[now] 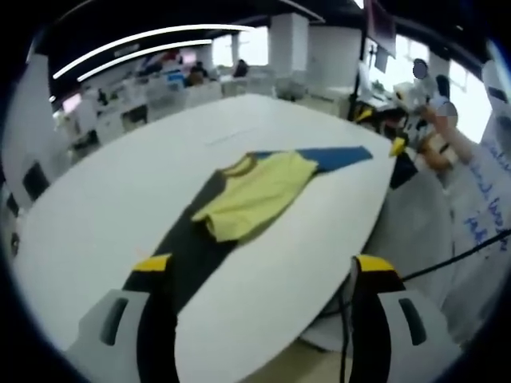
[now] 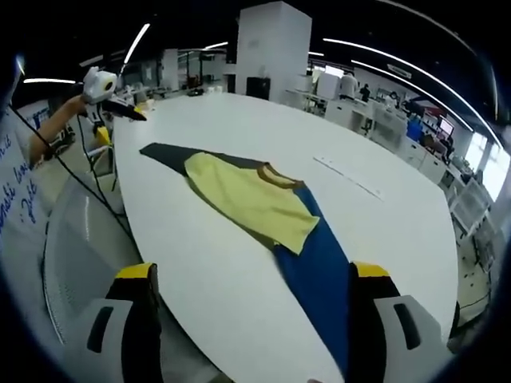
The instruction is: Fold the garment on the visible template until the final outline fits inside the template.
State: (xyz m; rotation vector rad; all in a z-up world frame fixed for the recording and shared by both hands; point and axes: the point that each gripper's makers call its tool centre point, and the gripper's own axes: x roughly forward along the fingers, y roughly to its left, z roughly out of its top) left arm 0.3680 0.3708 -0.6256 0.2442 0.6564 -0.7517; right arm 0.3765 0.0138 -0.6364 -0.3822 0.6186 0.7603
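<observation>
A yellow garment (image 1: 255, 195) with a brown collar lies flat near the middle of the white oval table (image 1: 120, 207). It rests across a long band (image 1: 188, 247) that is dark at one end and blue (image 1: 339, 156) at the other. My left gripper (image 1: 263, 265) hangs open at the table's near edge, short of the dark end, with nothing between its jaws. In the right gripper view the garment (image 2: 251, 199) lies ahead, the blue end (image 2: 319, 279) running between my open right gripper (image 2: 254, 271) jaws. Neither gripper touches the cloth.
A whiteboard with blue writing (image 1: 487, 199) stands beside the table, with a dark cable (image 1: 447, 259) hanging past the edge. A thin pale strip (image 2: 351, 177) lies on the tabletop beyond the garment. Desks and a white pillar (image 2: 271, 48) fill the room behind.
</observation>
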